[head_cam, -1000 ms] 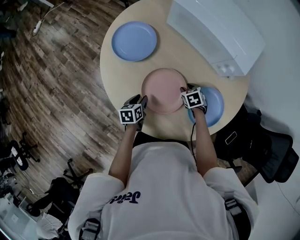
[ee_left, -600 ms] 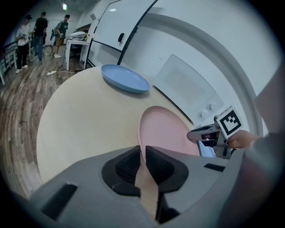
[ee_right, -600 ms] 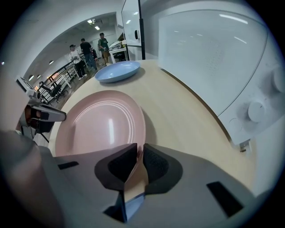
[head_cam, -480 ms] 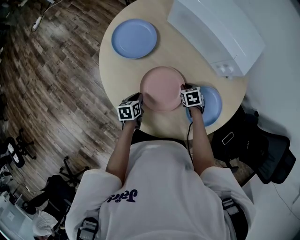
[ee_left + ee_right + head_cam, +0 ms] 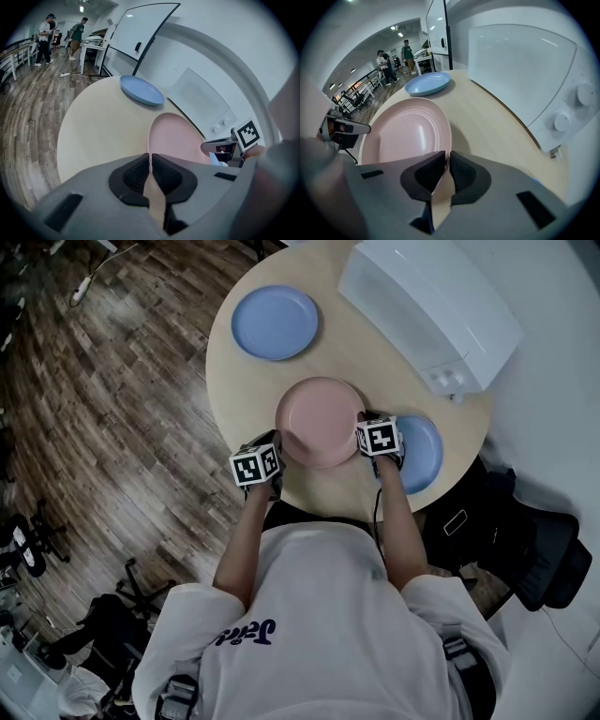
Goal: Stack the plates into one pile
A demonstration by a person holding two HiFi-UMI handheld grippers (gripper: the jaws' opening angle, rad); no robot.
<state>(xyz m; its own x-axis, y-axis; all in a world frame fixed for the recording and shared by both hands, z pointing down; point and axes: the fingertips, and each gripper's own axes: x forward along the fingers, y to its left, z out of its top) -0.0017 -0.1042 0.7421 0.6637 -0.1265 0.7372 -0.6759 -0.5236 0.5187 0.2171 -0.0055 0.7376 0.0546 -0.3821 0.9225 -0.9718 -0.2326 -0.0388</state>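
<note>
Jaws of my left gripper (image 5: 149, 161) and right gripper (image 5: 446, 161), just closing, clamp the pink plate (image 5: 319, 420) by opposite rims; next, I judge, a level lift onto the nearer blue plate (image 5: 427, 451).

pink plate (image 5: 321, 421): smooth, glossy | tbl (image 5: 330, 351): matt wood | floor (image 5: 112, 409): wood planks

I'm looking steeply down on the round bench (image 5: 234, 381). My left gripper (image 5: 277, 442) sits at the left rim of the pink plate (image 5: 319, 418), and my right gripper (image 5: 366, 420) sits at its right rim. Both sets of jaws have just been closing, with the rim between them. A blue plate (image 5: 275, 322) lies well apart at the far left of the bench. A second blue plate (image 5: 424, 451) lies just beside the pink one, partly under my right gripper. A white box (image 5: 427, 306) fills the far right.
</note>
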